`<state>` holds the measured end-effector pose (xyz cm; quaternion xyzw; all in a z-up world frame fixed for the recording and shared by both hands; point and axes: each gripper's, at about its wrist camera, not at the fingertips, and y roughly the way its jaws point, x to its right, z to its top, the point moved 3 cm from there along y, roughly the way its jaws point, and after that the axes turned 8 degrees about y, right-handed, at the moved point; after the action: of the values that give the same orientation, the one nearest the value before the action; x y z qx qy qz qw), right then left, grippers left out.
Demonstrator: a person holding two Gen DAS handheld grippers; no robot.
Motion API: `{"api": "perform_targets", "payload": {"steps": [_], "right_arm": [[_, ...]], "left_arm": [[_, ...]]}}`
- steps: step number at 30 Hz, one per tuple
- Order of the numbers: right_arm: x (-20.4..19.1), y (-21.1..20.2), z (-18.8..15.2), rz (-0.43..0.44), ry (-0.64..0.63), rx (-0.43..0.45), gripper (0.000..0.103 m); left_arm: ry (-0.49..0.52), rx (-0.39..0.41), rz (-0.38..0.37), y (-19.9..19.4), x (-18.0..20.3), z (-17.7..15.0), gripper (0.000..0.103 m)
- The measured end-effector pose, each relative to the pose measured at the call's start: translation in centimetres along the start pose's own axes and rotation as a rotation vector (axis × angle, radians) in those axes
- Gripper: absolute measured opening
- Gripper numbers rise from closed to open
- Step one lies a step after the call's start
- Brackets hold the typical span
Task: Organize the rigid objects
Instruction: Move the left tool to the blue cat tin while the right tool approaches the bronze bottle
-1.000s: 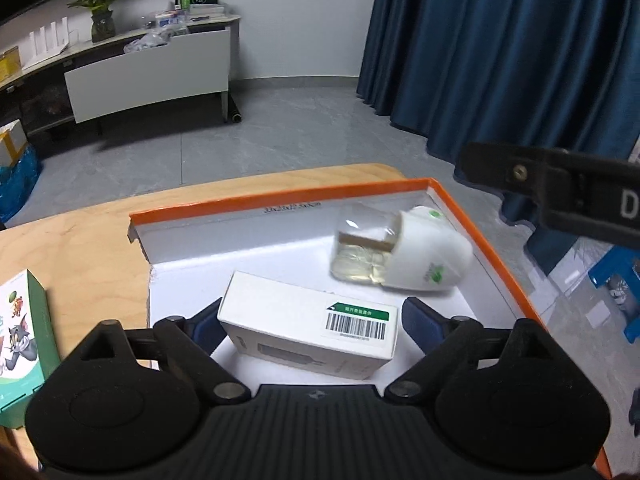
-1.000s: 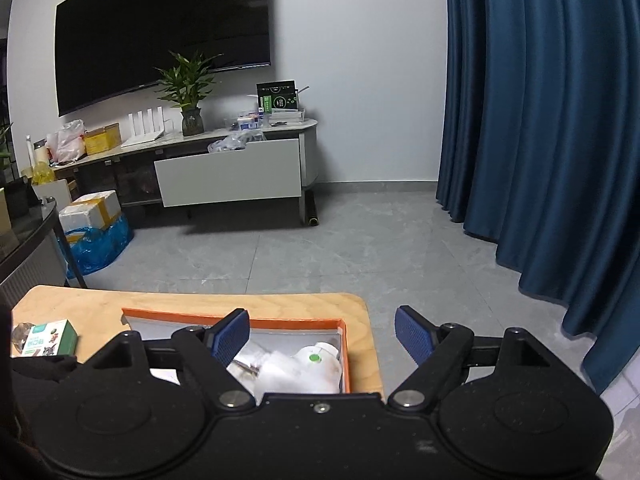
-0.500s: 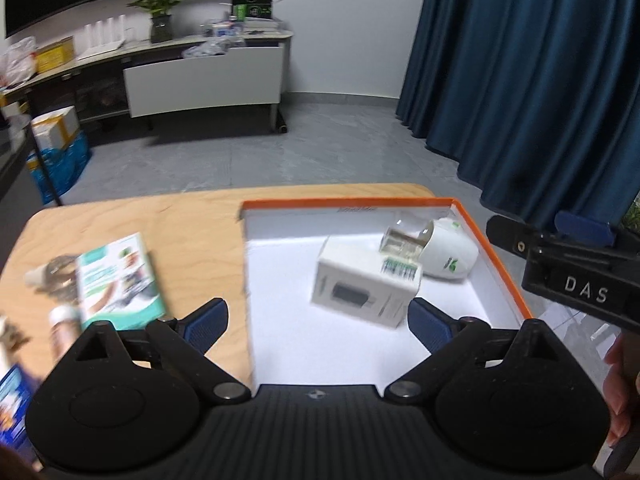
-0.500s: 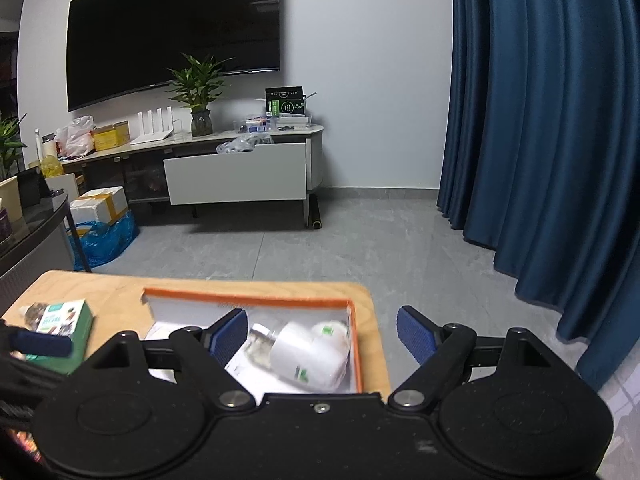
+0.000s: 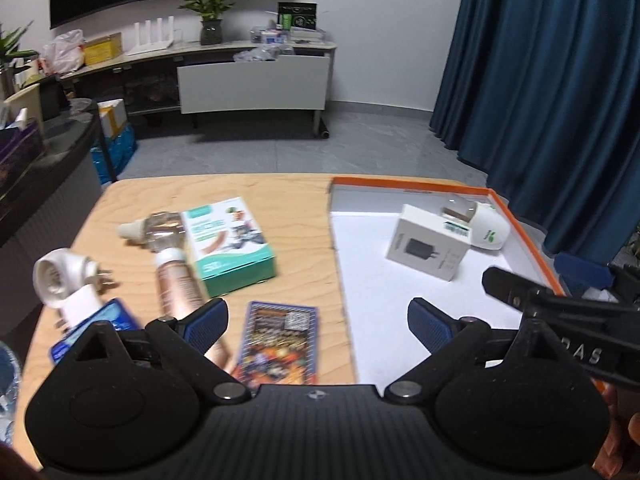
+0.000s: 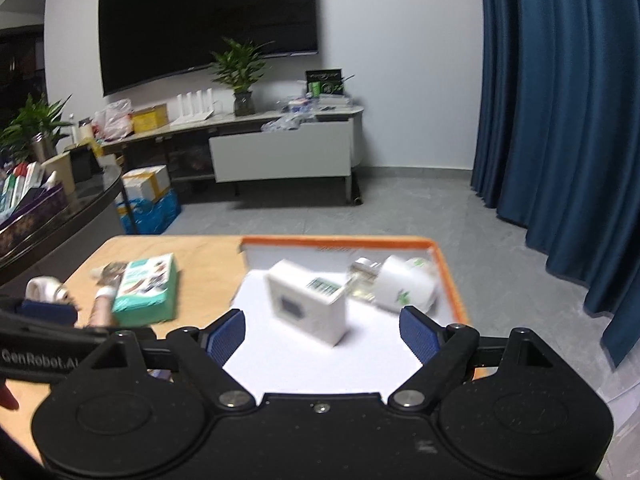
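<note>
An orange-rimmed white tray (image 5: 536, 248) lies on the right of the wooden table. In it are a white charger box (image 5: 428, 244) and a white plug-in bottle (image 5: 482, 226); both also show in the right wrist view, the box (image 6: 310, 306) and the bottle (image 6: 396, 284). On the bare wood lie a teal box (image 5: 228, 240), a rose-gold tube (image 5: 178, 284), a clear bottle (image 5: 158, 230), a white plug device (image 5: 60, 284), a colourful card pack (image 5: 280, 342) and a blue packet (image 5: 92, 326). My left gripper (image 5: 316, 326) is open and empty above the tray's left edge. My right gripper (image 6: 322, 336) is open and empty above the tray.
The right gripper's body (image 5: 560, 316) reaches in at the right of the left wrist view. The left gripper's body (image 6: 44, 344) shows at the left of the right wrist view. A dark counter (image 5: 44, 184) stands left of the table. Blue curtains (image 5: 540, 80) hang to the right.
My left gripper has let go of the white charger box in the tray and pulled back and left. My right gripper has swung down over the tray.
</note>
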<state>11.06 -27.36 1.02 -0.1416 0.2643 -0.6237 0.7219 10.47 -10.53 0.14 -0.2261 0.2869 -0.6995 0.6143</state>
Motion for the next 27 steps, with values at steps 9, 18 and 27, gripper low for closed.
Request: {"api": "perform_targets", "payload": {"steps": [9,18,27], "right_arm": [[-4.7,-0.8,-1.4,0.061,-0.032,-0.026,0.099],[-9.9,-1.1,-3.9,0.152,-0.103,-0.071,0.099],[-12.1,-0.3,-6.4,0.205,-0.130,-0.140,0.099]], "left_arm": [[-0.046,0.013,0.026,-2.4,-4.3,-2.2,0.099],[-0.079,-0.003,0.099,-3.7,-10.4,-5.4,0.099],[-0.081,-0.031,0.159,-1.8,-16.1,-7.9,0.099]]}}
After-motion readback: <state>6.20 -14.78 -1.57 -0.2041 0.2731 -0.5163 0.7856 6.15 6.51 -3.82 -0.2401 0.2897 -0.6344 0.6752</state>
